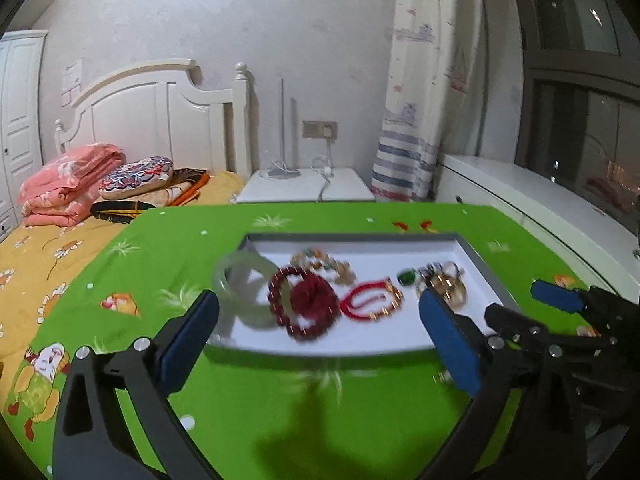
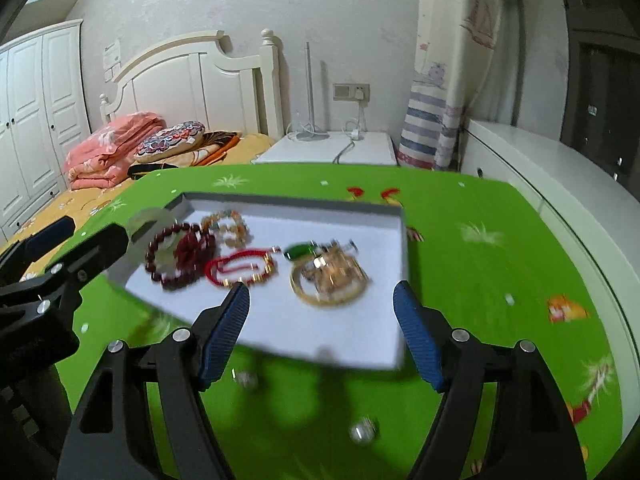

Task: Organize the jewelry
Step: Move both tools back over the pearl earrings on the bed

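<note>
A white tray with a grey rim [image 1: 476,258] [image 2: 403,236] lies on the green tablecloth. It holds a pale jade bangle [image 1: 230,276] [image 2: 138,220], a dark red bead bracelet [image 1: 310,300] [image 2: 182,256], a red cord bracelet with gold beads [image 1: 370,300] [image 2: 240,266], a pale multicoloured bead bracelet [image 1: 324,264] [image 2: 228,226], a green pendant [image 1: 407,278] [image 2: 298,251] and a heap of gold pieces [image 1: 444,284] [image 2: 330,278]. My left gripper [image 1: 320,300] [image 2: 98,228] stands open over the tray's near left part. My right gripper [image 2: 320,292] [image 1: 514,300] is open at the tray's near right, nothing pressed between its pads.
Two small silvery things [image 2: 246,378] [image 2: 362,432] lie blurred on the cloth in front of the tray. Past the table stand a bed with folded bedding [image 1: 68,184], a white nightstand [image 1: 308,188], a striped curtain [image 1: 408,160] and a low white cabinet [image 1: 540,200].
</note>
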Motion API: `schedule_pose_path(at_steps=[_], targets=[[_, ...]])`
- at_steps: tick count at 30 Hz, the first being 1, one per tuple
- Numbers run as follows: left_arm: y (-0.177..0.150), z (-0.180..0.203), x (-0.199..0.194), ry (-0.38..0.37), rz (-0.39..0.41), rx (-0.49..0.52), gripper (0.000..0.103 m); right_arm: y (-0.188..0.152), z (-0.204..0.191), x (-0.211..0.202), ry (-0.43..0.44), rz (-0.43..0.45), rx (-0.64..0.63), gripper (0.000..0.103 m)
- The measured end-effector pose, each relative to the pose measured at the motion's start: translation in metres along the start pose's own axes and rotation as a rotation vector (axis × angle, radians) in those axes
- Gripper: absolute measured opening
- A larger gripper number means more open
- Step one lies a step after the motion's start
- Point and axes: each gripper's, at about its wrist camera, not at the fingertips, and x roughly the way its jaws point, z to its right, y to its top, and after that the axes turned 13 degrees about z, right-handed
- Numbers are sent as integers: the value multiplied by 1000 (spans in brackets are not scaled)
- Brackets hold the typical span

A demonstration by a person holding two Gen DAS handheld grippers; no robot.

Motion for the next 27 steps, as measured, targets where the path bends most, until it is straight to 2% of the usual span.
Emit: schedule_pose_path(at_steps=[8,12,17,24,27], targets=[[-19,14,-22,-56,-70,16,97,-29,27,-40,-23,-63,3,70],[-29,21,-32,-62,-79,35,97,-40,42,-53,-38,-104,1,70],[-27,24,-38,-56,-54,45,97,-48,50,-55,-67,-147,-14,69],[-28,17,-35,-50,-78,16,97,-52,32,-44,-45,-209,-91,55],[-29,13,-35,-49,-85,6,97,-51,27,-36,-22,-236,-78,49]])
